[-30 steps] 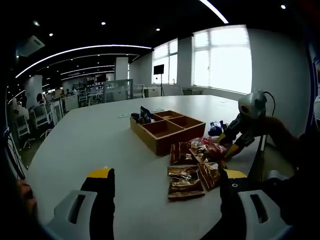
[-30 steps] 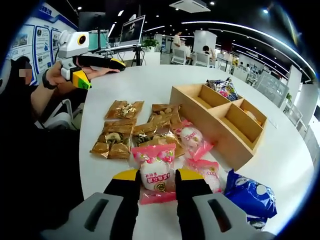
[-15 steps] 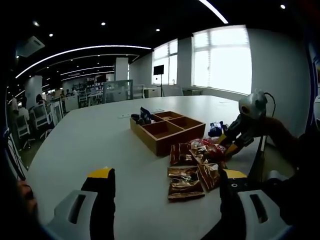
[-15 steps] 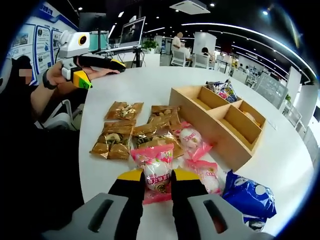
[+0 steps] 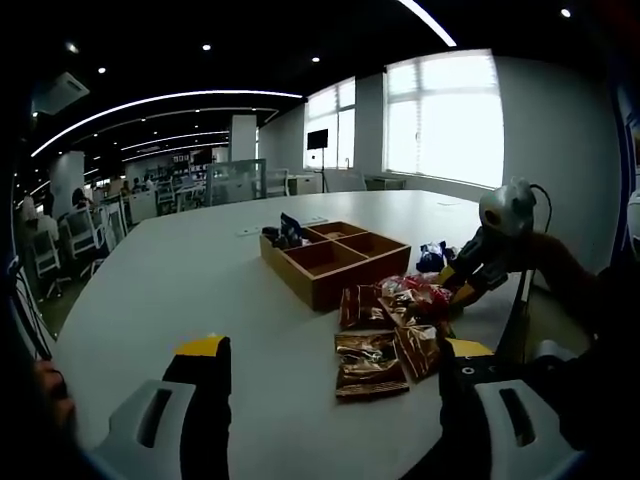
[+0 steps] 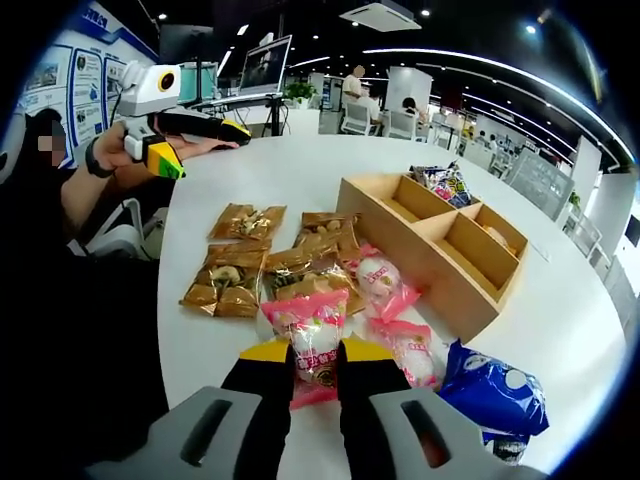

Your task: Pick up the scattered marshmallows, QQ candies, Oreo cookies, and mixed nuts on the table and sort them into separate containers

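Across the middle of both views stretches a big white table (image 6: 560,310), its bare surface filling the left half of the left gripper view. At the centre right of the right gripper view stands a wooden tray (image 6: 440,250) split into compartments; the far compartment holds a colourful candy pack (image 6: 447,182), and another seems to hold something pale that is too small to tell. In the left gripper view the same tray (image 5: 335,258) sits at mid frame.

Left of the tray in the right gripper view lie several gold-brown nut packets (image 6: 245,265), touching and overlapping one another. Just beside them, toward the tray, are pink marshmallow packs (image 6: 385,285), and at the lower right a blue Oreo pack (image 6: 492,390) lies on the table near its edge.

At the bottom centre of the right gripper view, the right gripper (image 6: 304,358) has its yellow-tipped jaws pressed onto a pink marshmallow pack (image 6: 312,340), pinching it between them just above or on the table; which, I cannot tell.

At the bottom of the left gripper view, the left gripper (image 5: 335,365) hangs over bare table with its jaws spread wide and nothing between them. In the right gripper view it appears at the upper left, held in a person's hand (image 6: 110,150).
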Demonstrator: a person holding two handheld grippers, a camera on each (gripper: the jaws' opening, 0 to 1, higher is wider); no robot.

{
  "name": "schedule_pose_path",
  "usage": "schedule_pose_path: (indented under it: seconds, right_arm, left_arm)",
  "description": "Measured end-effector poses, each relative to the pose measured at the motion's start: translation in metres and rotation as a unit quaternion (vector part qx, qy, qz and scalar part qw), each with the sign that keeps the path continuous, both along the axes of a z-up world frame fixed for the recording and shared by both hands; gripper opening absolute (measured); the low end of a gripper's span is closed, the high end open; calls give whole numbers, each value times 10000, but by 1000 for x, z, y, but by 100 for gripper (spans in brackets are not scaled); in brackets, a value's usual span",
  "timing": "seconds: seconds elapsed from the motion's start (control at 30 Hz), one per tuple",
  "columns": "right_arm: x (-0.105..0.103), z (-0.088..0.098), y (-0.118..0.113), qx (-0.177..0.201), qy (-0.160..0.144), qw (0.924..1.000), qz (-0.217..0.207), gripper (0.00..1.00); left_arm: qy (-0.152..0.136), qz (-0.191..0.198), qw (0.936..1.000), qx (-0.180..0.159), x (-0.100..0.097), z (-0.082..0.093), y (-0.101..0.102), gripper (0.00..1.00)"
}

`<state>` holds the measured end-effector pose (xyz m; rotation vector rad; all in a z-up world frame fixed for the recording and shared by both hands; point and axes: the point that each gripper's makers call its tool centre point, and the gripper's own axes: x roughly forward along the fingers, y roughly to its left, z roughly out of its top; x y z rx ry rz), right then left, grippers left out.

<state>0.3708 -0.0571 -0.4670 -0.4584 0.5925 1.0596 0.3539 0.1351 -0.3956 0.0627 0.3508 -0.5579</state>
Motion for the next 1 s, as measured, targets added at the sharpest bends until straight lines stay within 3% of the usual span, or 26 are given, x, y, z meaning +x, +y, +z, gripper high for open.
schedule_pose_path:
  seconds: [0.57,1.0]
  right_arm:
    - [-7,31,-10,361,-127,9991,-179,13]
    - [-8,52,-27,427,-364,9979,-325,12]
  left_arm:
    - [-20,33,10000,15,-1,2,1,91]
    - [-35,30,10000,7,0,4,1,92]
